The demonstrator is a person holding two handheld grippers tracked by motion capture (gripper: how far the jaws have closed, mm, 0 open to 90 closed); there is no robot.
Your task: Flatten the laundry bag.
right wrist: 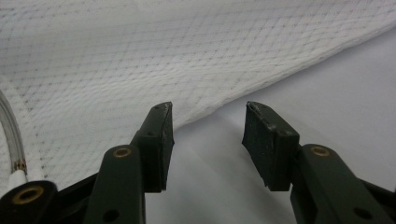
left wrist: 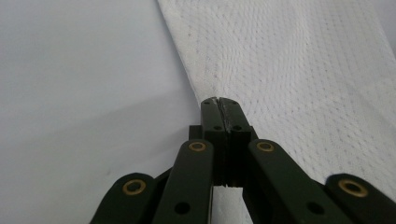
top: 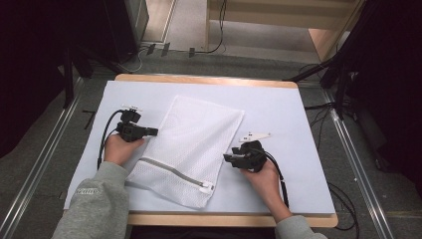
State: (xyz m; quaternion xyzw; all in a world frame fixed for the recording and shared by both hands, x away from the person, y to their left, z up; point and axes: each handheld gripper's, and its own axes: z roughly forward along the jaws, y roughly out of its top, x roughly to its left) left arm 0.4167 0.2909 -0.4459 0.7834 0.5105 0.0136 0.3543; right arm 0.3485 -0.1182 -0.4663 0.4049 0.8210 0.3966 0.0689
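A: Mesh laundry bag (top: 186, 149) flat mid-table, zipper (top: 171, 172) toward six o'clock. Left gripper (top: 152, 132) at nine o'clock of it, clamped tight at the bag's edge.

B: Right gripper (top: 228, 158) at three o'clock, jaws apart, nothing between. Probably mid-grab; next, needs closing on that edge.

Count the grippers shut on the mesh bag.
1: the left gripper is shut on the bag's left edge. The right gripper is open at its right edge, gripping nothing.
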